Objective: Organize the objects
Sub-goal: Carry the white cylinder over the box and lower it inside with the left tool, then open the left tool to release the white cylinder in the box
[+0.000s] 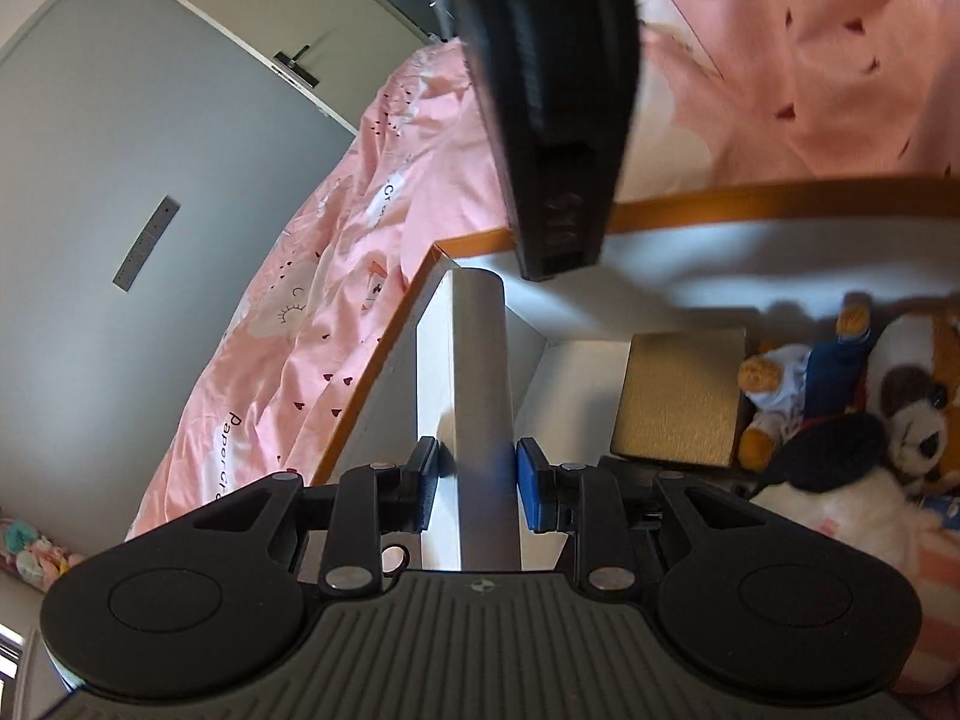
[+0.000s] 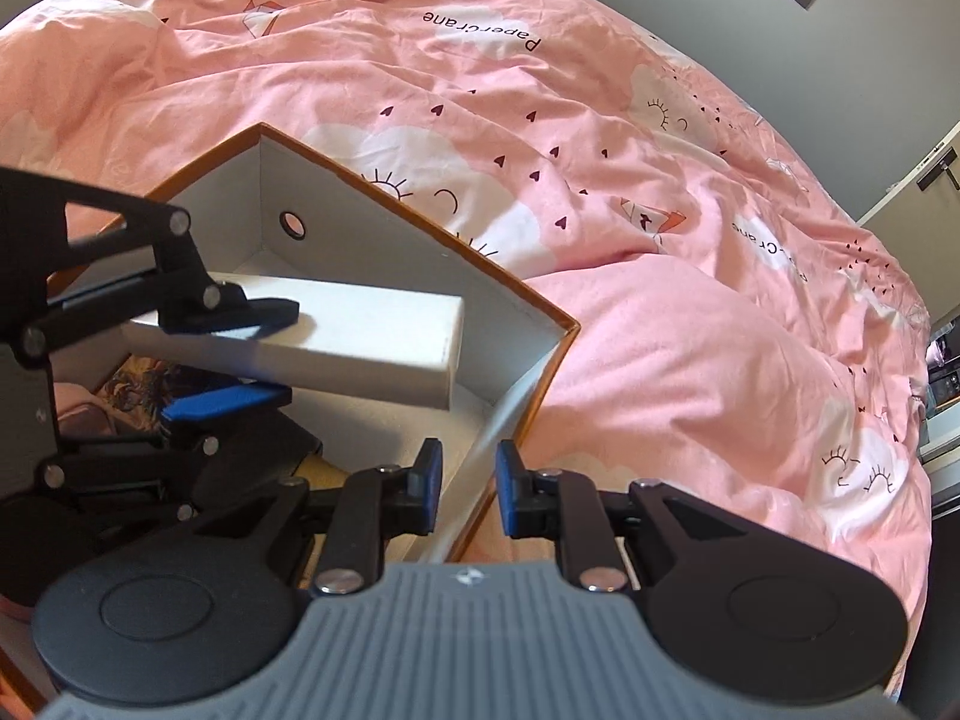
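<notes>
My left gripper is shut on a long white box and holds it inside an orange-edged cardboard box with white inner walls, near its left corner. In the right wrist view the white box hangs above the box floor in the left gripper. My right gripper straddles the cardboard box's wall; its pads stand a little off the wall on both sides. A gold box and plush toys lie inside.
The cardboard box rests on a bed with a pink printed duvet. A dark device hangs over the box in the left wrist view. A grey wall and a door stand beyond the bed.
</notes>
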Action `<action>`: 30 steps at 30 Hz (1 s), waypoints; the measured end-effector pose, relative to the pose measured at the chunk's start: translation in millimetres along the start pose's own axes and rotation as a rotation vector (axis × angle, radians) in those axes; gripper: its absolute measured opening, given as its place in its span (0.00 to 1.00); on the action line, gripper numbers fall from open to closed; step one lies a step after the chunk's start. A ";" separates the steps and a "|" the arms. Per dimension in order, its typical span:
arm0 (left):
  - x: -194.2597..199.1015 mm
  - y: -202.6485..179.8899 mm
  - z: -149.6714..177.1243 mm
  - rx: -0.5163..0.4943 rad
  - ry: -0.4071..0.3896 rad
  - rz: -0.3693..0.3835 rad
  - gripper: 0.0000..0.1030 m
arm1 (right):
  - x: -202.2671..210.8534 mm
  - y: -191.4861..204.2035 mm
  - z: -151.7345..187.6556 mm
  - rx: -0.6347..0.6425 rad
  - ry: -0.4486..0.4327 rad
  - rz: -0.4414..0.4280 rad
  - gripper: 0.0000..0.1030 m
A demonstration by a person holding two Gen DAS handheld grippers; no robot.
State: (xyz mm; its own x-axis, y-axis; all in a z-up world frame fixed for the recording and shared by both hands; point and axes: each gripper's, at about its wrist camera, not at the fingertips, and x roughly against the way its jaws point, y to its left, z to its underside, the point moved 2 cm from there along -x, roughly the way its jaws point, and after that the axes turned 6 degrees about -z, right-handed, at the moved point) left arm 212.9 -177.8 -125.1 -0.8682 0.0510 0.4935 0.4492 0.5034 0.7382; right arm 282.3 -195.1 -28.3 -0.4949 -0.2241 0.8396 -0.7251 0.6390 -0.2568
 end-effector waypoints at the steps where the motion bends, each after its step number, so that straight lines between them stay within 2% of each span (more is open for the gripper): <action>1: -3.6 -1.6 1.3 -0.006 0.005 0.002 0.30 | -1.6 0.3 -1.3 0.003 -0.004 -0.001 0.19; 9: -21.4 -4.6 7.5 -0.058 0.046 0.038 0.29 | -19.1 7.6 -8.1 0.036 0.030 -0.009 0.19; 18: -45.2 -13.2 13.0 -0.103 0.141 0.038 0.30 | -33.1 12.6 -10.7 0.038 0.064 -0.020 0.19; 22: -48.3 -10.5 17.9 -0.094 0.156 0.021 0.35 | -35.7 13.0 -9.7 0.033 0.074 -0.022 0.20; 26: -47.5 -2.3 18.1 -0.045 0.160 0.038 0.39 | -36.3 14.6 -8.3 0.030 0.080 -0.021 0.22; 30: -40.6 5.1 19.2 -0.012 0.145 0.054 0.55 | -33.7 15.3 -8.0 0.029 0.074 -0.024 0.25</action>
State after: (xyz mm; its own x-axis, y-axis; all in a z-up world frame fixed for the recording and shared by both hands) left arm 246.3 -160.7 -150.2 -0.8034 -0.0473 0.5935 0.4980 0.4930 0.7134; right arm 291.7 -171.9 -56.6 -0.4411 -0.1837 0.8784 -0.7505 0.6123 -0.2488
